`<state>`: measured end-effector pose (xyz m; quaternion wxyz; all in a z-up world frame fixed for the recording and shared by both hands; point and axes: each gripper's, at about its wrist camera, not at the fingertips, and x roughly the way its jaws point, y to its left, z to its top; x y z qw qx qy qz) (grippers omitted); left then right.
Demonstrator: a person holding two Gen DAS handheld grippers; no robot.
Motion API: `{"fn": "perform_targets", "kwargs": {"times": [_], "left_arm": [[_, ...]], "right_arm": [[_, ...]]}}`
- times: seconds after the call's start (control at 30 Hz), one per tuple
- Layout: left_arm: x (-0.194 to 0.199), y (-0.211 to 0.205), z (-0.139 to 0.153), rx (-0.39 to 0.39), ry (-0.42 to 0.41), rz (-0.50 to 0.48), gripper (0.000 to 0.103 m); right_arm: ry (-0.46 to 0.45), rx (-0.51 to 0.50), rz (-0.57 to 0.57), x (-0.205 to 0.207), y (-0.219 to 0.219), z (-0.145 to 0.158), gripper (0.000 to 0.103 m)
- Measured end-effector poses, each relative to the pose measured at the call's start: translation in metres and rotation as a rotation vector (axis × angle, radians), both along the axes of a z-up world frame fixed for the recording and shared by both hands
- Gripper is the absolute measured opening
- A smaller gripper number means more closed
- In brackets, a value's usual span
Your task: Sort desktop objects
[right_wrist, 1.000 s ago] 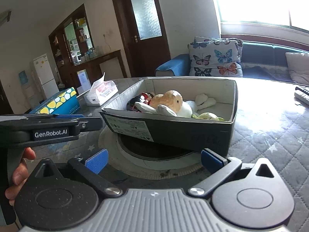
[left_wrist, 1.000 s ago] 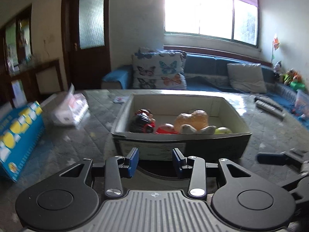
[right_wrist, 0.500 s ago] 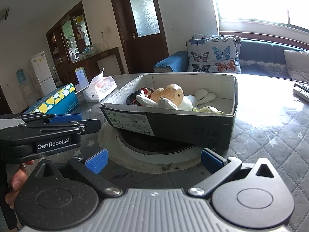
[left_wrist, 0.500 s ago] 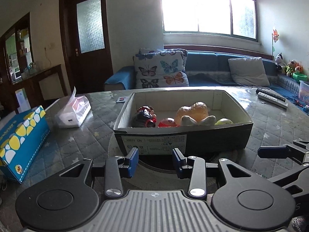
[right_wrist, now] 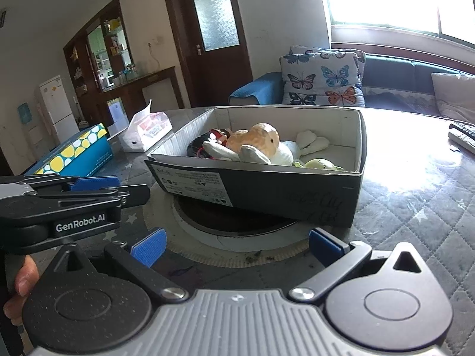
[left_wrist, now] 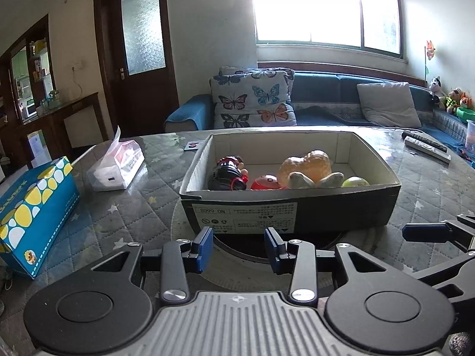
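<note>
Left wrist view shows the cardboard box (left_wrist: 289, 198) of toys (a plush duck (left_wrist: 308, 167) among them) on the quilted worktop (left_wrist: 124, 210), just ahead of both empty, parted tongs, left tongs (left_wrist: 239, 247) and right tongs (right_wrist: 237, 244)

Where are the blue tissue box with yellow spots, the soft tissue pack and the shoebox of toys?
blue tissue box (left_wrist: 35, 207), left wrist view, on its spotted side face.
soft tissue pack (left_wrist: 118, 167), left wrist view, on its plastic wrap.
shoebox (right_wrist: 282, 195), right wrist view, on its dark near wall.

A butterfly cushion (left_wrist: 253, 99) leans on the blue sofa (left_wrist: 326, 95) beneath the window (left_wrist: 326, 9).
</note>
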<state>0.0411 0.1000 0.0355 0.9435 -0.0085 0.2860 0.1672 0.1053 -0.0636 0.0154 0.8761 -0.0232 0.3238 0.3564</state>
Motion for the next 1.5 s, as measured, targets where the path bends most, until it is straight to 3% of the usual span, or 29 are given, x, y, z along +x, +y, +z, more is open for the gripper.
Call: {"fn": "perform_targets", "kwargs": {"times": [1.5], "left_arm": [[0.054,0.019,-0.002,-0.002,0.061,-0.011,0.041]], "right_arm": [[0.095,-0.074,-0.115,0.05,0.022,-0.009,0.103]]}}
